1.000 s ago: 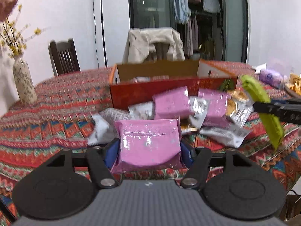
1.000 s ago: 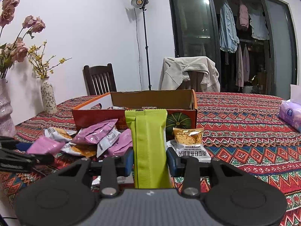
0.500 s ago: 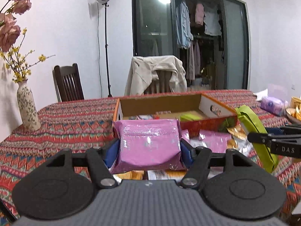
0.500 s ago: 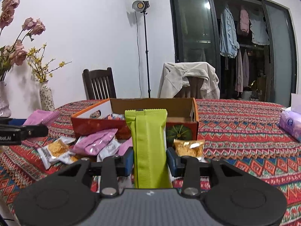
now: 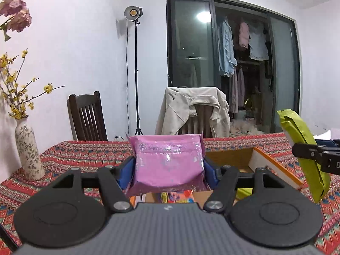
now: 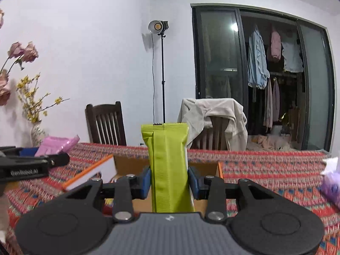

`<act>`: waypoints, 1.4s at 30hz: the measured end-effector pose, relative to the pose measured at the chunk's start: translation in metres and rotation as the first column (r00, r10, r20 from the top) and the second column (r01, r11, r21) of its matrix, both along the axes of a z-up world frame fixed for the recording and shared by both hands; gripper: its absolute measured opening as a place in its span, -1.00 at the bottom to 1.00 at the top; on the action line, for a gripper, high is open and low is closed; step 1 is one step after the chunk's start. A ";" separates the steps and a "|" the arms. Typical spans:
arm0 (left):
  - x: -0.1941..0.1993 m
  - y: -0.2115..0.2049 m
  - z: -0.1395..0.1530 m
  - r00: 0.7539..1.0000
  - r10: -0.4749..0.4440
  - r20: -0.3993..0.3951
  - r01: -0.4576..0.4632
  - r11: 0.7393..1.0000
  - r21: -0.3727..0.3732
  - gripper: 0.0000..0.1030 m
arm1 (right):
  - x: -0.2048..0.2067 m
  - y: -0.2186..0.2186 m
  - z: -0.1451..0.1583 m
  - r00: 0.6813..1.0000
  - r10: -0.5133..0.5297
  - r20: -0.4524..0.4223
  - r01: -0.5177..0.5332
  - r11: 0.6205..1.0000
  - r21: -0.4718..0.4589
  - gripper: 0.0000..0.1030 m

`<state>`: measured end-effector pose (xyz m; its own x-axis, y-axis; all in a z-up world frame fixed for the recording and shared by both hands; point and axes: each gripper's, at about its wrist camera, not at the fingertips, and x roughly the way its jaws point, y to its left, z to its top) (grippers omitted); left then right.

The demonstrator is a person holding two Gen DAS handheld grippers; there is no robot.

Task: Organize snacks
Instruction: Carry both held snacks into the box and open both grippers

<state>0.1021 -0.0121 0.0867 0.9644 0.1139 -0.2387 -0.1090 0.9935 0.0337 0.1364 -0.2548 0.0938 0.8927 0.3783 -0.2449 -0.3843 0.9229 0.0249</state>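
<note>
Because the left gripper [image 5: 167,170] squeezes the pink pack [image 5: 169,163] and the right gripper [image 6: 169,182] squeezes the green pack [image 6: 167,165] in closed jaws, both probably above the box [image 5: 274,170], they could bump or miss it.

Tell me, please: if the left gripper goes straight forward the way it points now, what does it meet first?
Probably nothing close. The left gripper, shut on the pink packet, points level above the open cardboard box. Beyond it, the line leads toward the chair draped with a beige jacket, though depth is unclear.
</note>
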 end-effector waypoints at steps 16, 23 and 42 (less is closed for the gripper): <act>0.100 0.007 -0.026 0.996 0.062 -0.066 -0.064 0.997 -0.043 0.31 | 0.120 0.034 -0.036 0.988 -0.086 -0.128 0.087 0.996 0.001 -0.30; 0.115 0.010 -0.052 0.990 0.020 -0.138 -0.023 0.999 -0.025 0.31 | 0.141 0.033 -0.066 0.973 -0.068 -0.221 0.069 0.998 -0.005 -0.29; 0.100 0.024 -0.046 0.994 0.051 -0.094 -0.059 0.995 -0.084 1.00 | 0.127 0.022 -0.062 0.976 -0.094 -0.197 0.098 0.995 0.011 1.00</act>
